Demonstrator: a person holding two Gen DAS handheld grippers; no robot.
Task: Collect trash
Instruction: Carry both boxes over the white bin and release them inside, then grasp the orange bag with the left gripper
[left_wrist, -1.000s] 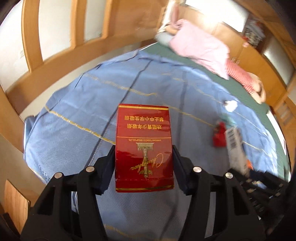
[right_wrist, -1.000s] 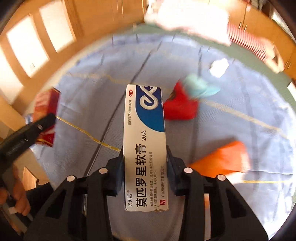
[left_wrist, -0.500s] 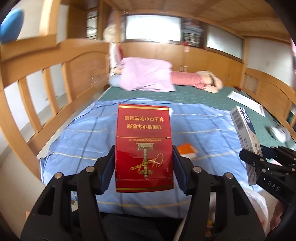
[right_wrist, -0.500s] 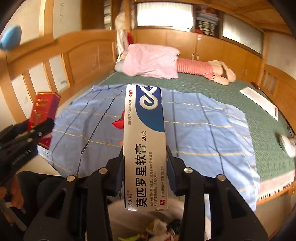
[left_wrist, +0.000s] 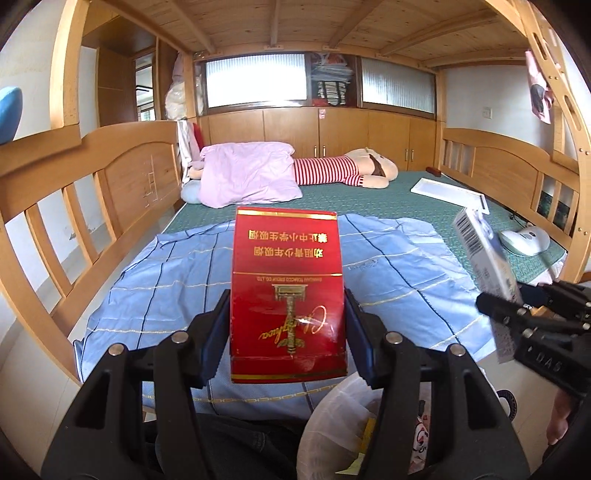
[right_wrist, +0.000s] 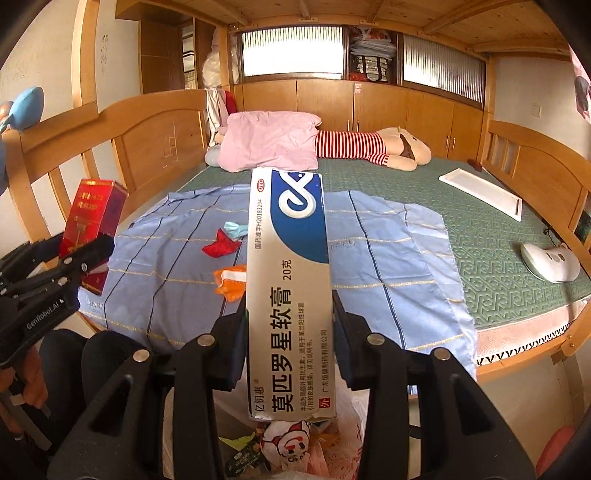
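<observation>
Trash bag (right_wrist: 295, 454) at lower centre already holds scraps; left gripper (left_wrist: 286, 332) fingers clamp a red cigarette pack (left_wrist: 287, 291), right gripper (right_wrist: 290, 328) fingers an ointment box (right_wrist: 290, 295); a red wrapper (right_wrist: 221, 246) and an orange wrapper (right_wrist: 231, 282) remain on the bed (right_wrist: 388, 258).

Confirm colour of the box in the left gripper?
Red with gold lettering and trim, the cigarette box; the left wrist view shows it best.

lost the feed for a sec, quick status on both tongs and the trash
Left tongs shut on red cardboard cigarette box. Right tongs shut on long white-and-blue ointment carton. White plastic trash bag below both, path clear. Red, teal, orange scraps remain on blue sheet.
</observation>
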